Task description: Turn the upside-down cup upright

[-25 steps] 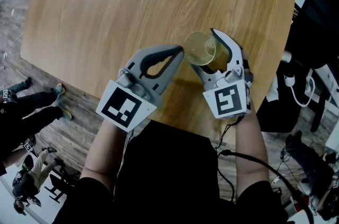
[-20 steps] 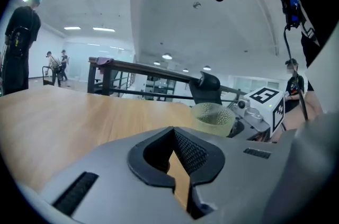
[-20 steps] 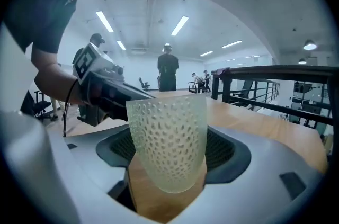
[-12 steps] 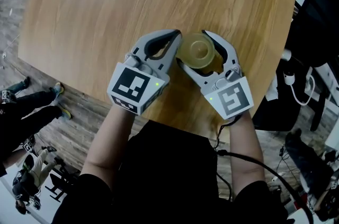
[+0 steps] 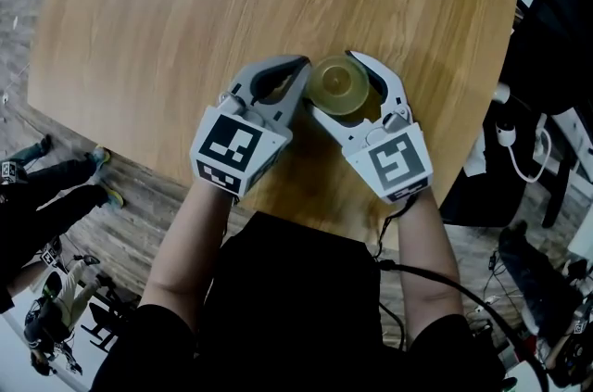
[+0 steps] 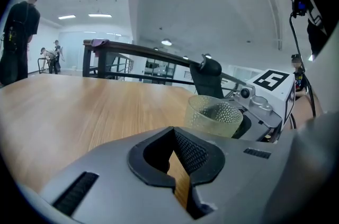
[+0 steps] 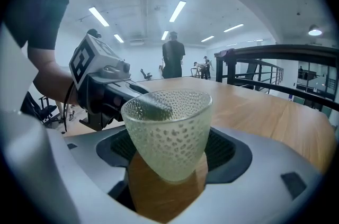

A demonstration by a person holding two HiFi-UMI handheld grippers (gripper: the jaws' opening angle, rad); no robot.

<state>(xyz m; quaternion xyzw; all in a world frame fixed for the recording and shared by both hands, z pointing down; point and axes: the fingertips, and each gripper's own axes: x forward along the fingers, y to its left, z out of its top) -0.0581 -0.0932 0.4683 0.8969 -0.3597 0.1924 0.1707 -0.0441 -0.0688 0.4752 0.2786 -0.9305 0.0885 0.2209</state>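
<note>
Clamping one upright cup point(image 5: 338, 87), right gripper point(image 5: 334, 82) sits beside closed left gripper point(image 5: 298, 71).

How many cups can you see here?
1. The cup is held mouth-up by the right gripper, over the table near its front edge, beside the left gripper. None seems hidden.

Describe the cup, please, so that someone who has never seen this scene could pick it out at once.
On the wooden table, look near the edge closest to the person. The right tool grips the cup, beside the empty left tool: pale yellowish, translucent, dimpled all over, mouth up.
</note>
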